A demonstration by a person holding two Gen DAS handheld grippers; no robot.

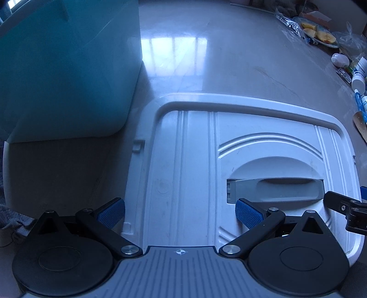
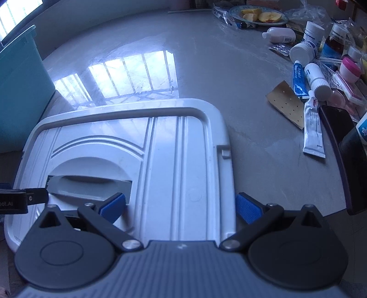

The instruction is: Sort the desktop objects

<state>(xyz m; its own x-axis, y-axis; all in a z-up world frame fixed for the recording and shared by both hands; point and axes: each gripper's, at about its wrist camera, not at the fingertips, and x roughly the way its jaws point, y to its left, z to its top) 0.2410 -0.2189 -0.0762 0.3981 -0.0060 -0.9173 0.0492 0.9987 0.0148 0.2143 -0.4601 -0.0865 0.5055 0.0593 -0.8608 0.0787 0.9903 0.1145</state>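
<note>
Teal bin (image 1: pixel 64 68) cut off at top and left edge, its inside hidden. Dark phone-like slab (image 2: pixel 344 158) runs off right edge. Tube (image 2: pixel 313 128) print too small to read. Lid (image 2: pixel 137 160) near edge hidden behind gripper body.

A glossy grey tabletop (image 2: pixel 229 75) mirrors a barred window's bright panes; the window (image 2: pixel 16 16) itself shows far left.

A flat white plastic box lid (image 2: pixel 174 146) with a grey recessed handle (image 2: pixel 91 186) lies on the grey tabletop (image 2: pixel 229 75), a teal plastic bin (image 2: pixel 20 91) at its ten o'clock, scattered tubes and bottles (image 2: pixel 312 80) at two o'clock.
</note>
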